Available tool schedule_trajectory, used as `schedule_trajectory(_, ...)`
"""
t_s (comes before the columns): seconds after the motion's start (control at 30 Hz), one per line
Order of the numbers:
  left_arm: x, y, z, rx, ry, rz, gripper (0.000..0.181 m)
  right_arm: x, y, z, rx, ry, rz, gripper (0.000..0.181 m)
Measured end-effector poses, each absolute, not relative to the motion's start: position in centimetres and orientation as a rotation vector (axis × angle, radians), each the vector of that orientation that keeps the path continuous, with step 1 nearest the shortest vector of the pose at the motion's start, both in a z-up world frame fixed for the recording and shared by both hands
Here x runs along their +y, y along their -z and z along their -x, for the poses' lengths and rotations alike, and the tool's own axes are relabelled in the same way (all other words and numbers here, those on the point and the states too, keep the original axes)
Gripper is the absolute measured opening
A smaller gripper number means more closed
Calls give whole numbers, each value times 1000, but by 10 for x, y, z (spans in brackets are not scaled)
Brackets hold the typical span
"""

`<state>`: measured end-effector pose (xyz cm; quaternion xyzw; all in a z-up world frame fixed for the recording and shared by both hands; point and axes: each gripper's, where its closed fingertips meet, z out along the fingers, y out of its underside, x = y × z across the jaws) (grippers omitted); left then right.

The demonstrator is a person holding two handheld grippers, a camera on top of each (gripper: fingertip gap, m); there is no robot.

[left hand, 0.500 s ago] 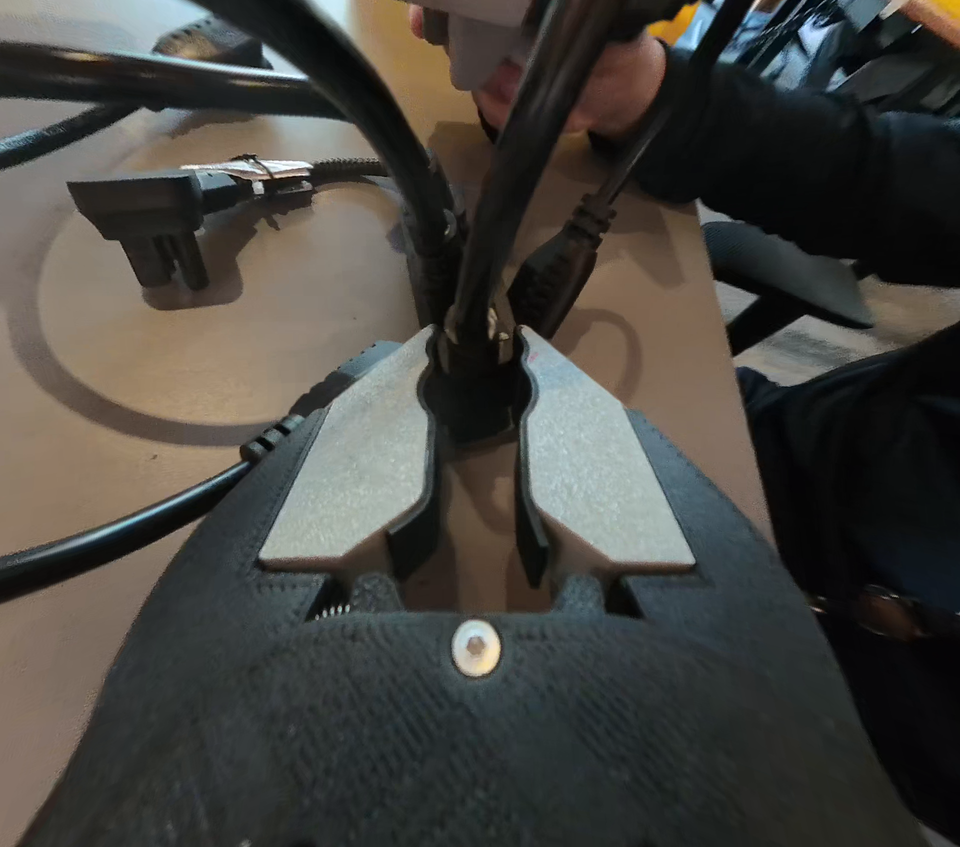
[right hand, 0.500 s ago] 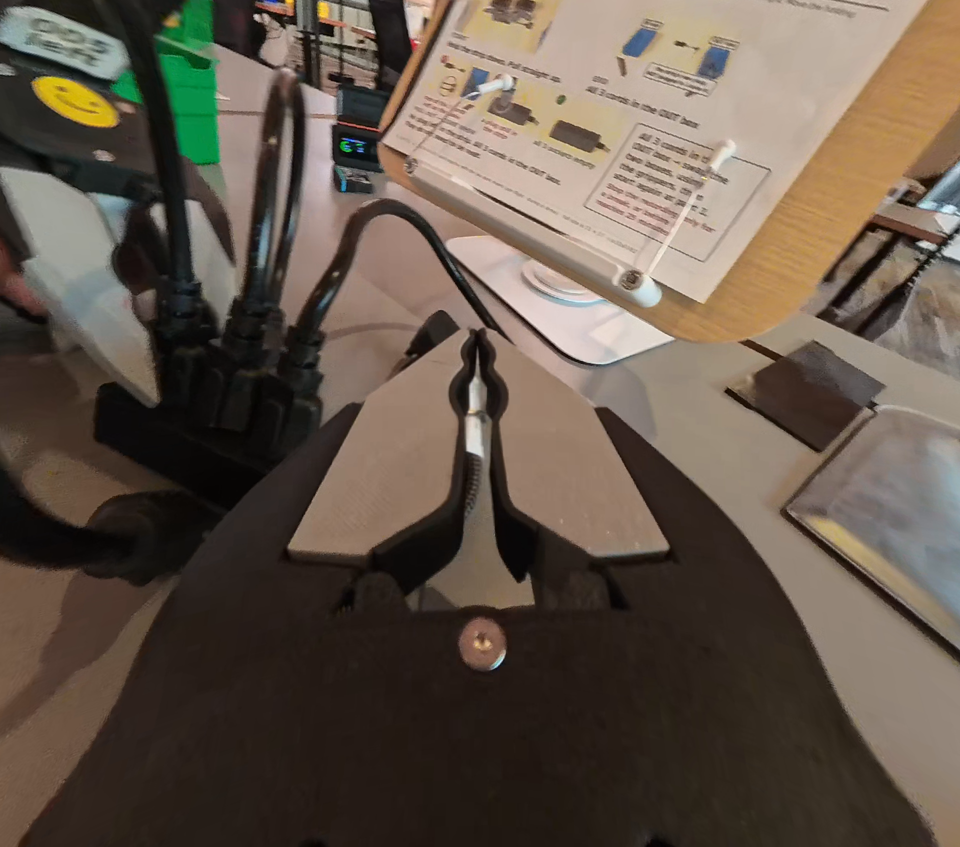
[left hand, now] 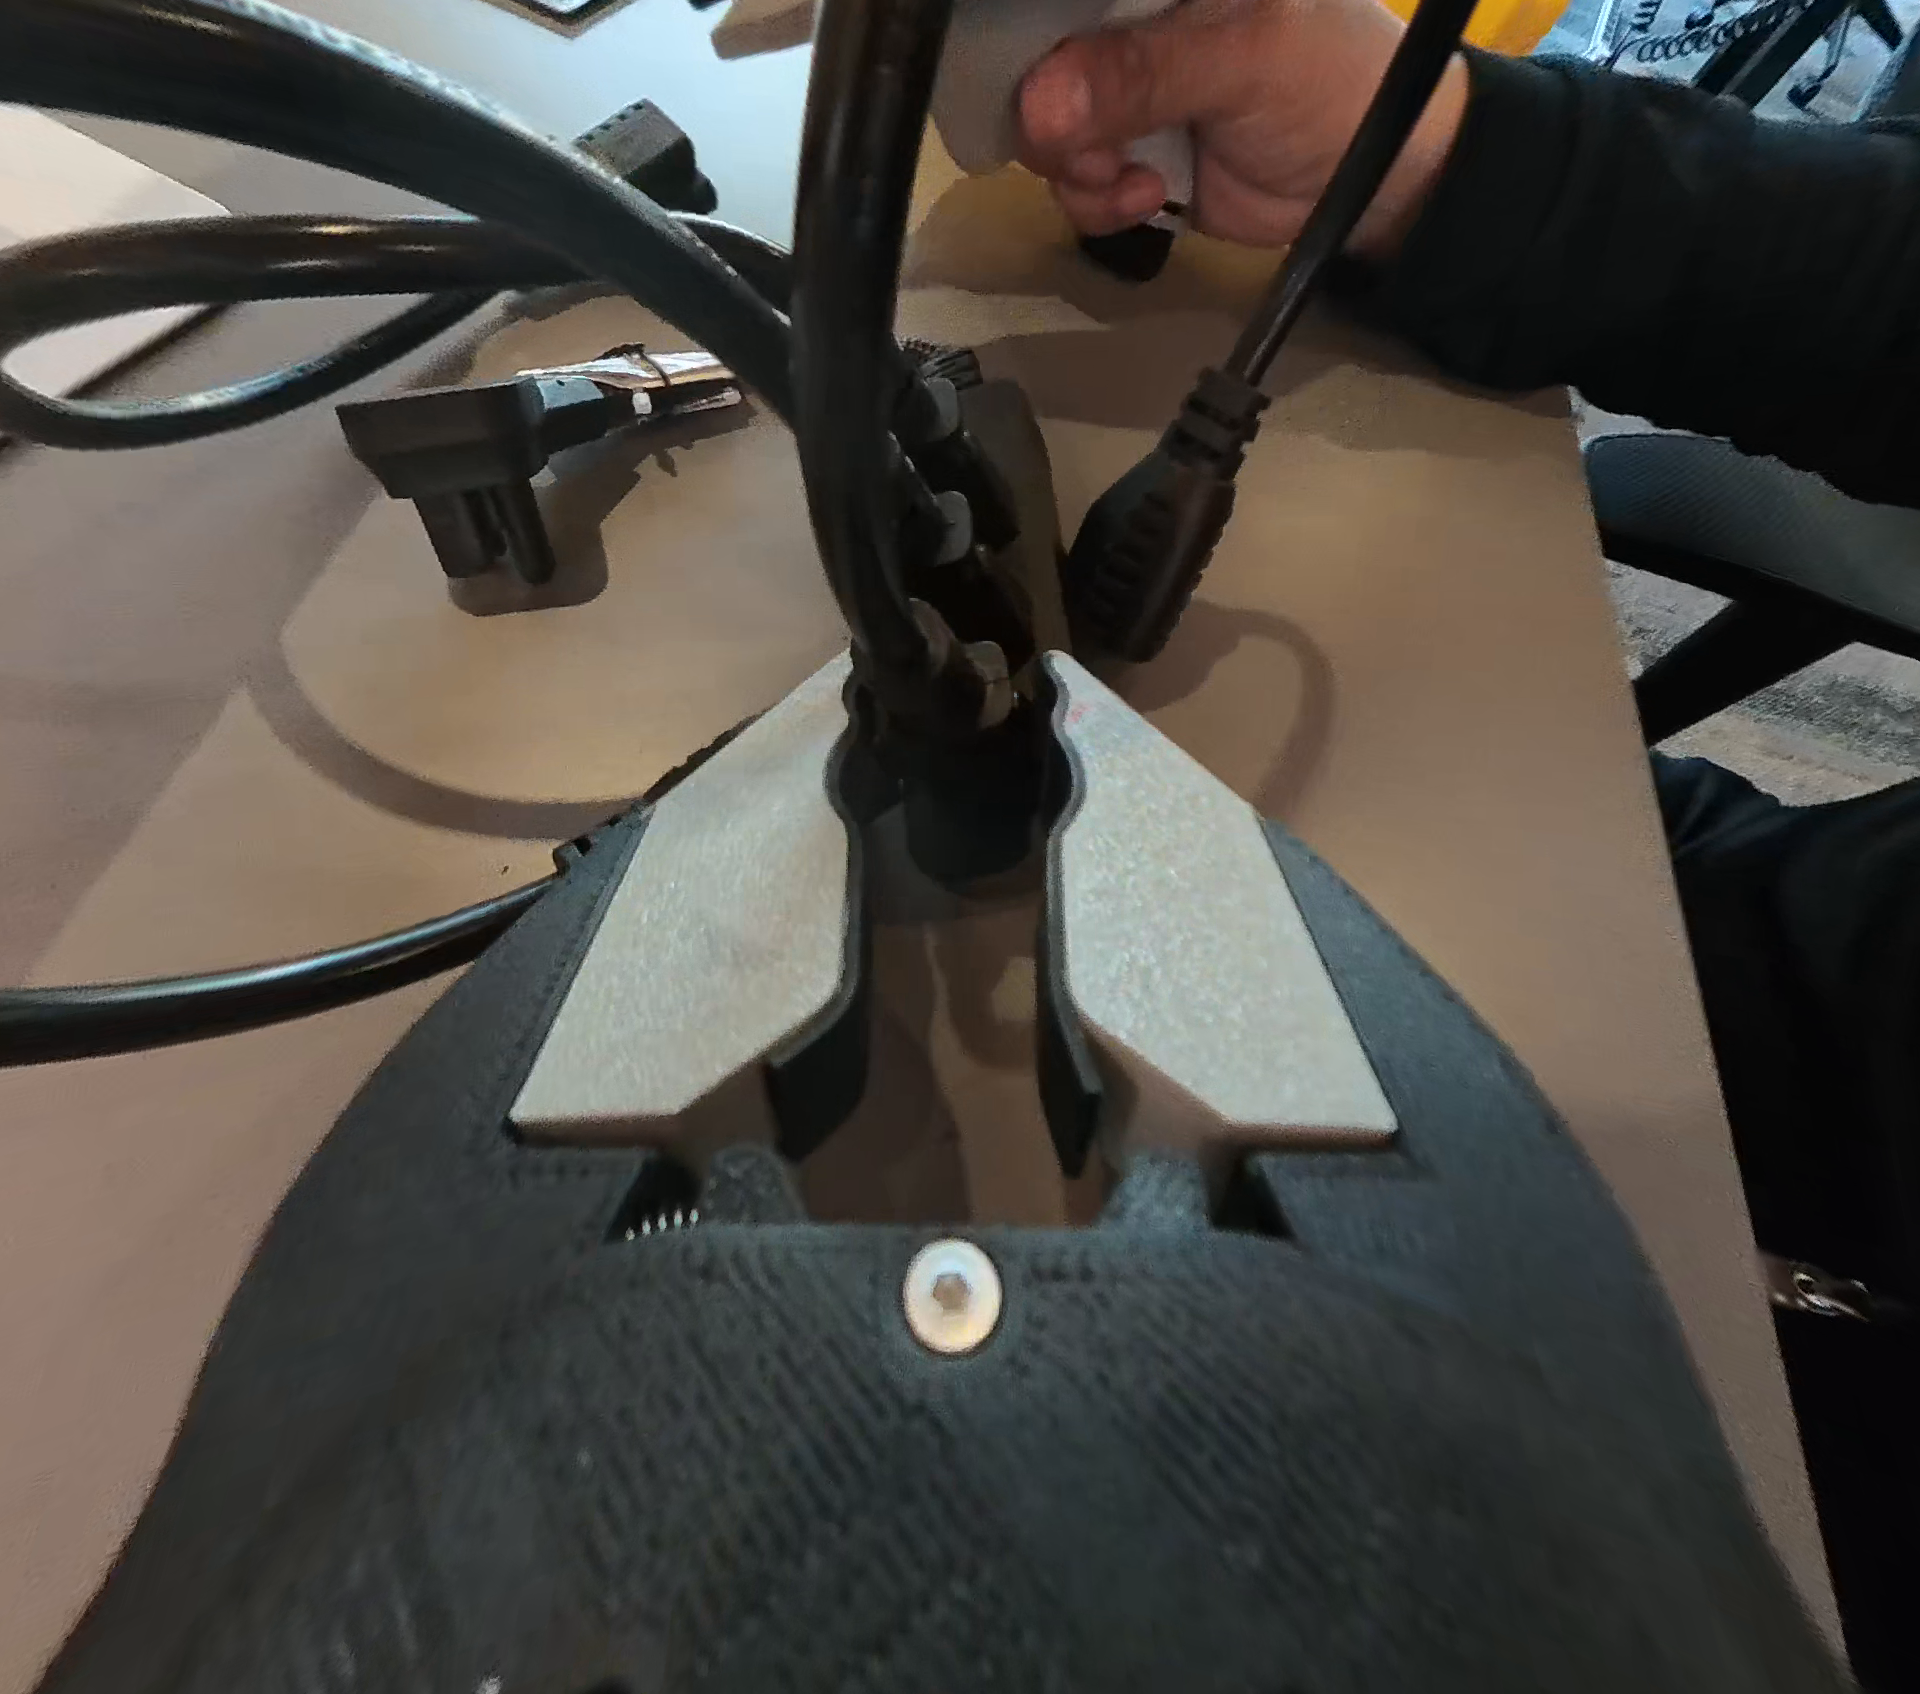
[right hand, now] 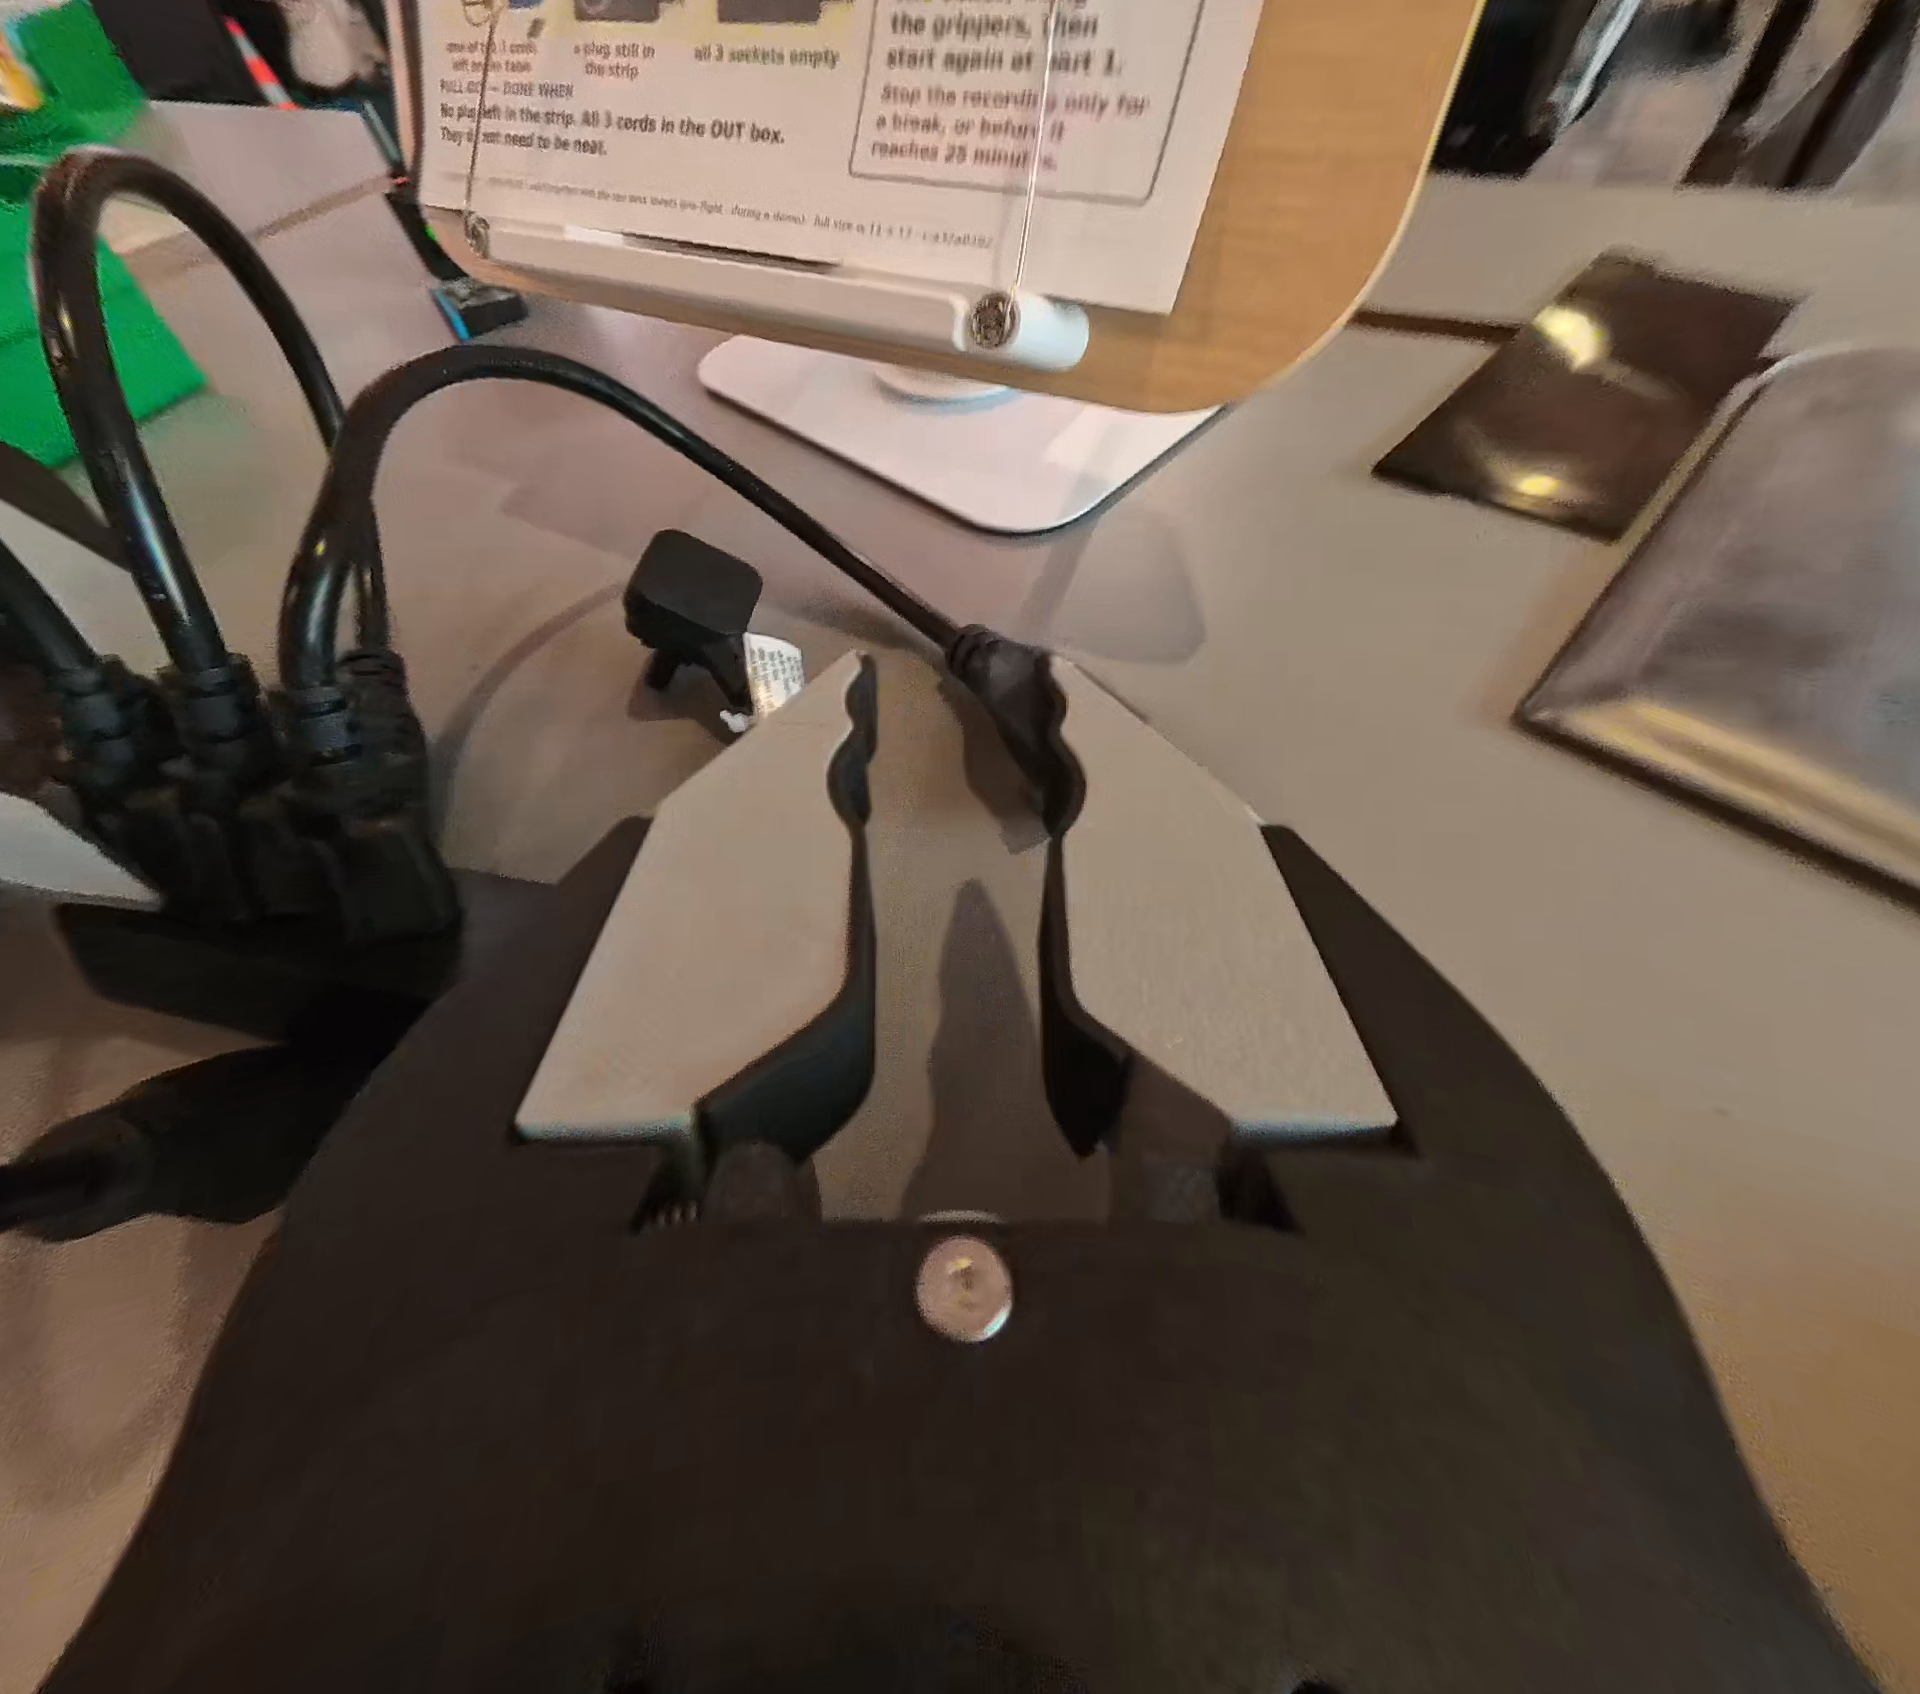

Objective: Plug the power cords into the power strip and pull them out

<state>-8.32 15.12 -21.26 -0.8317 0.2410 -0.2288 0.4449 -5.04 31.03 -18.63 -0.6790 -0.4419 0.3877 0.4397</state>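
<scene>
My left gripper (left hand: 951, 771) clamps the power strip (left hand: 1023, 501) end, right gripper (right hand: 961, 740) gapes empty beside it — weak hold-down risks lifting it.

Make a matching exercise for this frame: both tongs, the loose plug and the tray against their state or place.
Things:
1. left tongs
2. right tongs
3. flat black angled plug with a white tag
4. shiny metal tray

States or places:
A. open, gripping nothing
B. on the table, right of the wooden sheet stand
C. shut on a black moulded plug seated in the black power strip
D. lying loose on the grey-brown table, unplugged

Pairs: 1-C, 2-A, 3-D, 4-B
</scene>
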Motion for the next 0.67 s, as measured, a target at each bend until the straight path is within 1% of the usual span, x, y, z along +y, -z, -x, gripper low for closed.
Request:
schedule_trajectory(0.13, 151, 213, 82, 597, 580, 2056, 28, 301, 206, 56, -1167, -1109, 1859, 36)
schedule_trajectory(0.23, 151, 213, 80, 619, 552, 2051, 28, 296, 210, 57, -1195, -1157, 1889, 42)
schedule_trajectory(0.47, 151, 214, 77, 611, 582, 2049, 27, 290, 210, 59, -1259, -1106, 1839, 43)
schedule_trajectory(0.57, 150, 214, 75, 617, 581, 2049, 27, 287, 211, 60, -1285, -1081, 1830, 41)
schedule_trajectory(0.67, 150, 217, 74, 623, 586, 2058, 27, 286, 212, 61, -1302, -1079, 1829, 34)
